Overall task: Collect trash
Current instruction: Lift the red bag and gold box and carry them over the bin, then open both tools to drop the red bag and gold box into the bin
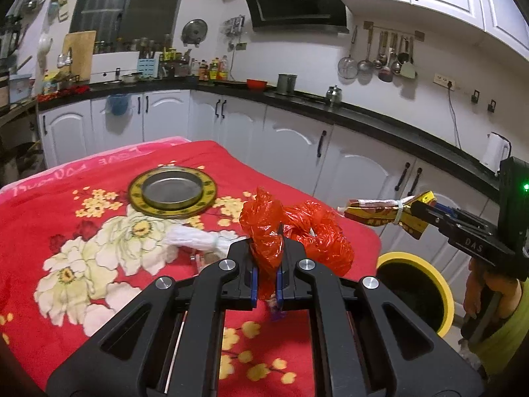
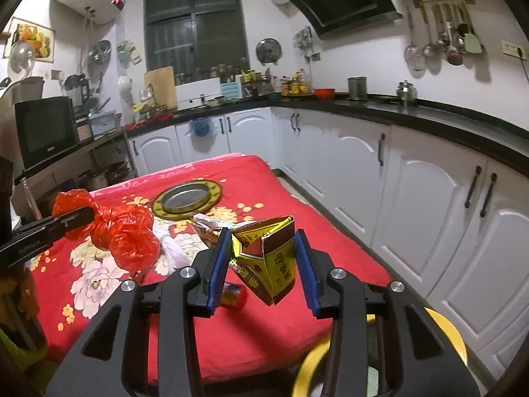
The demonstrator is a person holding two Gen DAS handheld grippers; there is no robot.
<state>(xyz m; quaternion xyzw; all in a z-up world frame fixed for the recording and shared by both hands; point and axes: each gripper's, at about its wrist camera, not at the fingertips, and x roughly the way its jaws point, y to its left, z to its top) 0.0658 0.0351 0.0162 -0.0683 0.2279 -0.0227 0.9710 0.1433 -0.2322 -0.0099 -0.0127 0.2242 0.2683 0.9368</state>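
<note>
Above a table draped in a red floral blanket, two handheld grippers each carry a piece of trash. The left gripper is clenched on a crumpled red plastic bag, translucent and glossy, twisted into several bunched lobes that hang over the blanket's near right corner. The right gripper carries a flattened yellow-and-brown carton printed with Chinese characters, its torn flaps splayed; its left pad touches the carton, but a gap shows at the right pad, so whether the grasp is tight cannot be told. Off the table's edge, the carton hangs near one yellow-rimmed bin standing on the floor. On the blanket lie one wad of white paper, one small colourful wrapper and one round metal dish with a gold rim.
</note>
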